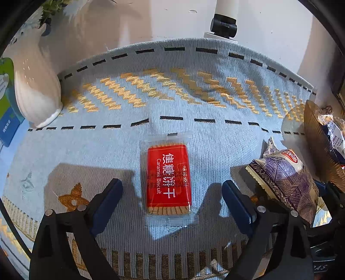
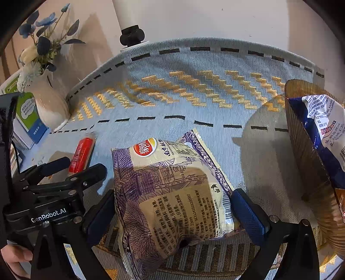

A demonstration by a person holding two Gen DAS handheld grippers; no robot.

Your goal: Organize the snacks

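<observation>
black tool (image 2: 172, 204) frames — blue pads (image 2: 248, 212), silver screws

From my remote station I see a table spread with a light blue woven cloth (image 1: 120, 150), patterned with gold zigzag bands, black dashed lines and gold stars. A plain white wall (image 2: 215, 19) rises behind it, catching soft shadows under bright indoor light. At the left edge a white ribbed ceramic vase (image 2: 49, 107) holds blue and cream artificial flowers (image 2: 41, 43). Beside the vase stands a green and blue box (image 2: 30, 114). At the far edge a white post with a black clamp (image 1: 223, 25) meets the tabletop.
</observation>
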